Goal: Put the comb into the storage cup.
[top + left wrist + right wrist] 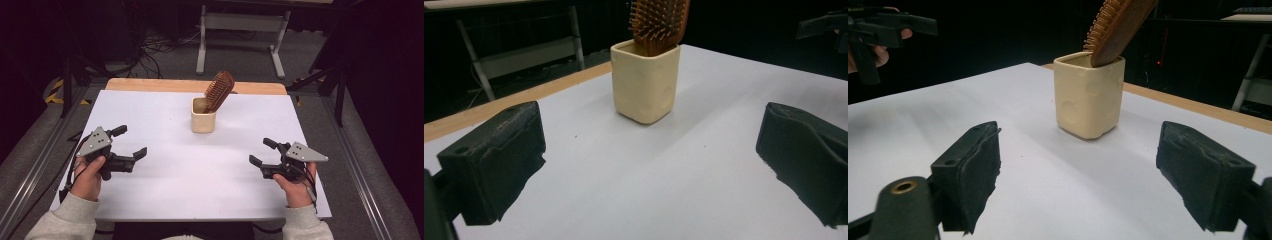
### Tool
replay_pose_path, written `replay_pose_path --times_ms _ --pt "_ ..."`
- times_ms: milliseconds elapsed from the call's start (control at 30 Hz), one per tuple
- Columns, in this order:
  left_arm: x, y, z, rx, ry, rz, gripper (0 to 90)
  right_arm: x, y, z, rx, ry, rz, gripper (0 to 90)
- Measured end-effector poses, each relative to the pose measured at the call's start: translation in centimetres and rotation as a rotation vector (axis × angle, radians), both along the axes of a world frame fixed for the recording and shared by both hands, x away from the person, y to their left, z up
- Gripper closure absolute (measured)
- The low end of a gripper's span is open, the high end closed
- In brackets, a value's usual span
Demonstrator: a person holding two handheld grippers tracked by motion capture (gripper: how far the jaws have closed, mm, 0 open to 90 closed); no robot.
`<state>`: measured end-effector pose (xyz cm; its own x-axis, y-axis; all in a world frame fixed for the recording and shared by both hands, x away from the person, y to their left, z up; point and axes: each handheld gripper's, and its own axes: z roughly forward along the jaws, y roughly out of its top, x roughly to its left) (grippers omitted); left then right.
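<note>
A cream square cup [203, 120] stands upright near the back middle of the white table, and a brown wooden hairbrush [218, 91] leans in it, head up and tilted right. The cup [645, 82] and brush [659, 22] lie ahead of my left gripper [649, 165], whose jaws stand wide apart with nothing between them. On the left of the table that left gripper [131, 141] is held by a hand. My right gripper [263, 151] rests at the right, open and empty, facing the cup [1089, 95] and brush [1115, 27].
A white board [165, 200] covers the table, with a wooden strip [150, 85] along its far edge. Metal rails run down both sides. Beyond the table stand a grey frame [240, 22] and loose cables on the floor.
</note>
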<state>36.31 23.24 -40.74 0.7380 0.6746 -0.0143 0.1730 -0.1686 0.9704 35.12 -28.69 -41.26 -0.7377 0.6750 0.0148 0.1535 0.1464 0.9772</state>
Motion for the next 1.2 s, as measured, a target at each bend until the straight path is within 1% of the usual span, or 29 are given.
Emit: replay_pose_path --times_ms 67,133,167,233,300,333,467,567,600,633,700,733,767,800,867,900,933,1067,1167,1200 --pt "-0.2 0.3 -0.6 -0.003 0.006 0.0 0.3 0.0 -0.1 -0.1 0.002 0.0 -0.002 18.8" --pt "-0.3 0.7 -1.4 0.004 0.009 0.0 0.3 0.0 -0.3 -0.1 0.002 -0.003 -0.002 18.7" --pt "-0.4 1.0 -1.9 -0.003 0.012 0.003 0.5 0.0 -0.4 -0.2 0.001 -0.003 0.0 18.6" --pt "-0.6 1.2 -2.4 -0.015 0.02 -0.001 0.4 0.0 -0.4 -0.2 0.002 -0.001 -0.004 18.5" --pt "-0.7 1.4 -2.6 -0.012 0.022 0.001 0.3 0.0 -0.5 -0.3 0.003 0.0 -0.002 18.4" --pt "-0.8 1.5 -2.9 -0.003 0.021 0.001 0.4 -0.1 -0.5 -0.3 0.002 0.001 -0.003 18.4" --pt "-1.0 1.9 -3.9 0.0 0.033 0.004 0.5 -0.1 -0.6 -0.5 0.0 0.006 -0.004 18.3" --pt "-1.2 2.2 -4.8 -0.02 0.036 0.015 0.4 -0.1 -0.7 -0.7 -0.003 0.007 -0.007 18.3" --pt "-1.1 2.2 -5.1 -0.006 0.046 0.011 0.4 -0.1 -0.8 -0.7 -0.005 0.009 -0.008 18.3" --pt "-1.1 2.1 -5.5 0.008 0.043 0.014 0.5 0.0 -0.8 -0.8 -0.007 0.011 -0.006 18.3" --pt "-1.1 2.1 -5.7 0.008 0.048 0.015 0.6 0.0 -0.7 -1.0 -0.012 0.015 -0.006 18.2" --pt "-1.2 2.1 -6.0 0.0 0.052 0.014 0.3 0.0 -0.7 -1.1 -0.012 0.017 -0.005 18.2" --pt "-1.2 2.1 -6.2 -0.012 0.059 0.026 0.3 0.0 -0.7 -1.1 -0.012 0.017 -0.005 18.2" --pt "-1.3 2.1 -6.5 -0.011 0.06 0.045 0.6 0.0 -0.6 -1.3 -0.017 0.02 -0.004 18.2" --pt "-1.3 2.2 -6.7 -0.008 0.062 0.045 0.7 0.1 -0.6 -1.4 -0.022 0.025 -0.003 18.2" --pt "-1.3 2.3 -6.8 -0.018 0.072 0.037 0.7 0.1 -0.5 -1.5 -0.026 0.025 -0.002 18.2" --pt "-1.3 2.3 -6.9 -0.028 0.073 0.035 0.5 0.1 -0.5 -1.6 -0.031 0.028 -0.003 18.2" --pt "-1.3 2.4 -6.9 -0.036 0.08 0.031 0.7 0.2 -0.4 -1.7 -0.041 0.033 0.001 18.1" --pt "-1.3 2.6 -6.9 -0.057 0.087 0.029 0.7 0.2 -0.4 -1.7 -0.043 0.031 0.0 18.0" --pt "-1.2 2.6 -6.9 -0.055 0.089 0.029 0.7 0.2 -0.4 -1.7 -0.043 0.031 0.0 18.1"
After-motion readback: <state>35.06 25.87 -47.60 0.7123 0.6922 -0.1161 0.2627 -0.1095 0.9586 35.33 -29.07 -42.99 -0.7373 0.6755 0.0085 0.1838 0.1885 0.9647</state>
